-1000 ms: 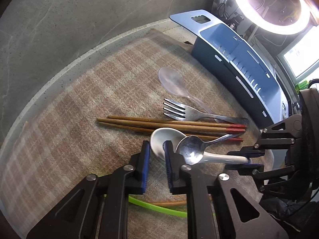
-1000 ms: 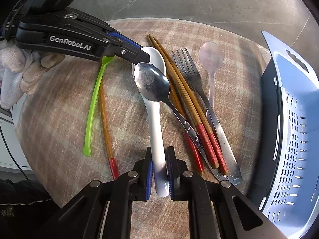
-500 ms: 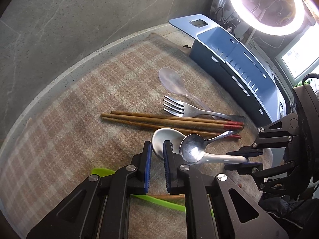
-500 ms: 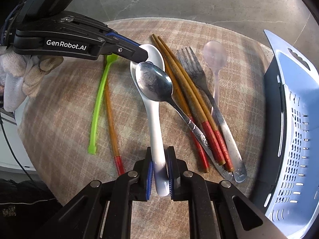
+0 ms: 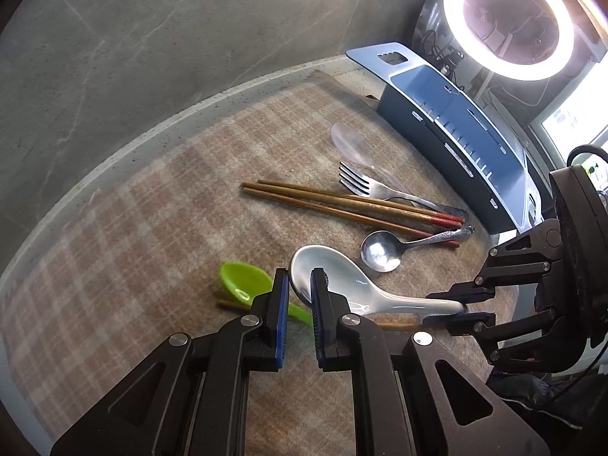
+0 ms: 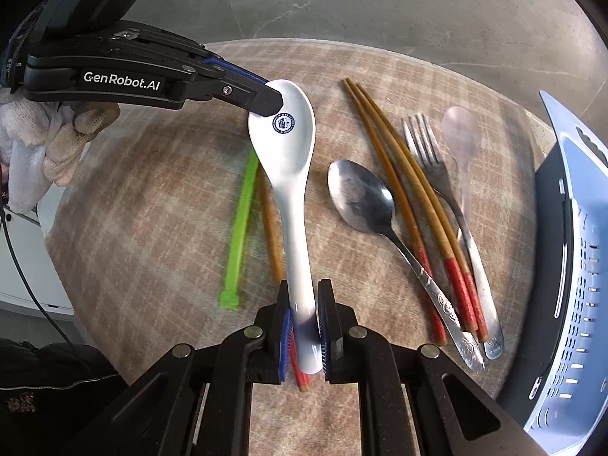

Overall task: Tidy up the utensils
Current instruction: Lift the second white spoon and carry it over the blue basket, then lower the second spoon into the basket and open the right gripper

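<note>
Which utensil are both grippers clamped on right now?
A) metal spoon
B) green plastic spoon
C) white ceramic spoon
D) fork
C: the right gripper pinches the handle of the white ceramic spoon while the left gripper grips its bowl rim; the metal spoon lies free on the mat beside it.

White ceramic spoon [image 6: 292, 174] with blue emblem; lime-green plastic spoon [image 5: 243, 279]; chopsticks [image 6: 410, 197] brown, red-tipped; silver fork [image 6: 425, 144]; blue basket [image 6: 585, 266]; beige-brown plaid cloth [image 6: 152, 197]; black tools, blue pads [image 6: 322, 328].
</note>
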Available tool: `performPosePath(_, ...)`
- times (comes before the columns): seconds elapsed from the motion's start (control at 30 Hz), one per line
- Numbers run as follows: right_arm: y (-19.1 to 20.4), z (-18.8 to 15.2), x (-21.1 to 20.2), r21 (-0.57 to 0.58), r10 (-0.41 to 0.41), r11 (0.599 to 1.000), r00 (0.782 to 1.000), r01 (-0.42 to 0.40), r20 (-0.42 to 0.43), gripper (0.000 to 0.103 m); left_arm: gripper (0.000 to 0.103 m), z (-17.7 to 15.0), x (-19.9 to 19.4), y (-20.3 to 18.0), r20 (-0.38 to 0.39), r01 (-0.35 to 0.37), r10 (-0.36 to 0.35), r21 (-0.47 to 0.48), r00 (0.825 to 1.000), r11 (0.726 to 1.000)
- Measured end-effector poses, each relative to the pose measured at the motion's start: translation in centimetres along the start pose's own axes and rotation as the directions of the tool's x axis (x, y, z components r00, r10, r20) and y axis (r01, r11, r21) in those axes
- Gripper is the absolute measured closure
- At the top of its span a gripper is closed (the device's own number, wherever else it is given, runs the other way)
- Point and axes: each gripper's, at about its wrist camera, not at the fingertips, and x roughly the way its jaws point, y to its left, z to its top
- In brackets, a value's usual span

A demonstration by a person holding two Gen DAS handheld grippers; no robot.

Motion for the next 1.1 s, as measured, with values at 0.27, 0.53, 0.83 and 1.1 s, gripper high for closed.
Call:
performPosePath(0.27,0.0,0.5,-2.0,-0.007,-0.036,0.999,0.998,0.036,0.043,0.092,0.095,1.2,-2.2,-0.8,0.059,0.001,-0.001,0.006,0.998,1.000)
performPosePath(0.53,-3.3,-1.1,-5.5,0.053,-0.095,0.995,0.991,0.090,0.093,0.092,0.095,4.6,-2.3,-4.4,0.111,0.039,-0.045,0.059,0.993,0.998)
performPosePath(0.83,-9.2,-4.3,-9.1,0.120,-0.184,0.978,0.977,0.171,0.104,0.092,0.095,9.4,0.1,-10.0,0.132,0.097,-0.114,0.131,0.985,0.987)
performPosePath(1.1,-15.0,-7.0,-10.6,0.184,-0.239,0.958,0.967,0.220,0.087,0.092,0.095,13.4,4.1,-14.3,0.112,0.147,-0.167,0.169,0.980,0.975)
